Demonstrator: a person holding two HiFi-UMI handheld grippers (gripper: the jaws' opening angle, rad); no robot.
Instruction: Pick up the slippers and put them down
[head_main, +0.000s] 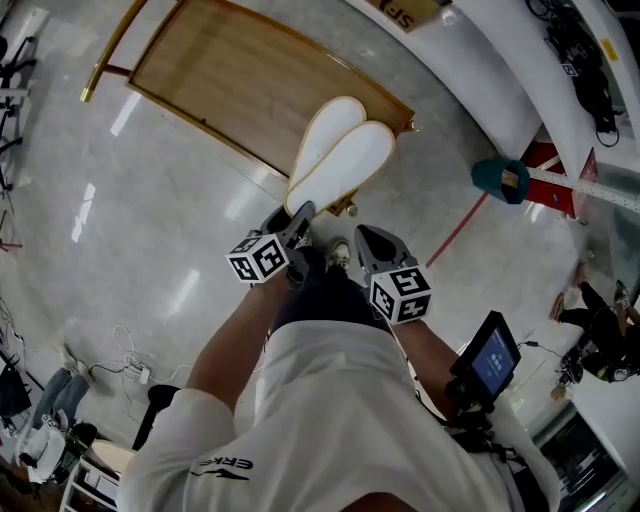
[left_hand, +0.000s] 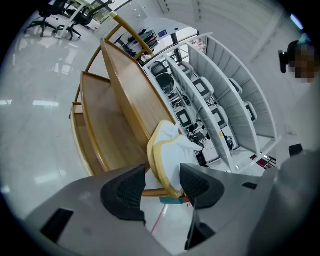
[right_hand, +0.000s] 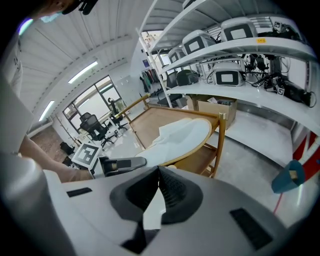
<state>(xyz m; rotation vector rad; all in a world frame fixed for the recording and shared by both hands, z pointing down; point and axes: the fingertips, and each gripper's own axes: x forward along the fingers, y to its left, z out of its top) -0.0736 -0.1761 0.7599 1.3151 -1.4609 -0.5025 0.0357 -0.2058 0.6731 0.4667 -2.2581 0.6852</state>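
Two white slippers (head_main: 340, 160) lie overlapped, soles up, on the near corner of a low wooden cart (head_main: 215, 75). My left gripper (head_main: 298, 222) is at their near end. In the left gripper view its jaws stand open around the slippers' yellowish edge (left_hand: 159, 150), and the pads (left_hand: 131, 192) do not press on it. My right gripper (head_main: 362, 238) is just right of it, short of the cart. Its pads meet at the tips (right_hand: 159, 171), and the slippers (right_hand: 185, 135) reach toward them from beyond. The left gripper (right_hand: 122, 163) also shows there.
White shelving (right_hand: 235, 45) with monitors runs along the right, behind the cart (right_hand: 150, 117). A teal object (head_main: 500, 178) and a red floor line (head_main: 460, 230) lie on the right. Cables (head_main: 125, 360) trail on the floor at left. Office chairs (left_hand: 55, 20) stand far off.
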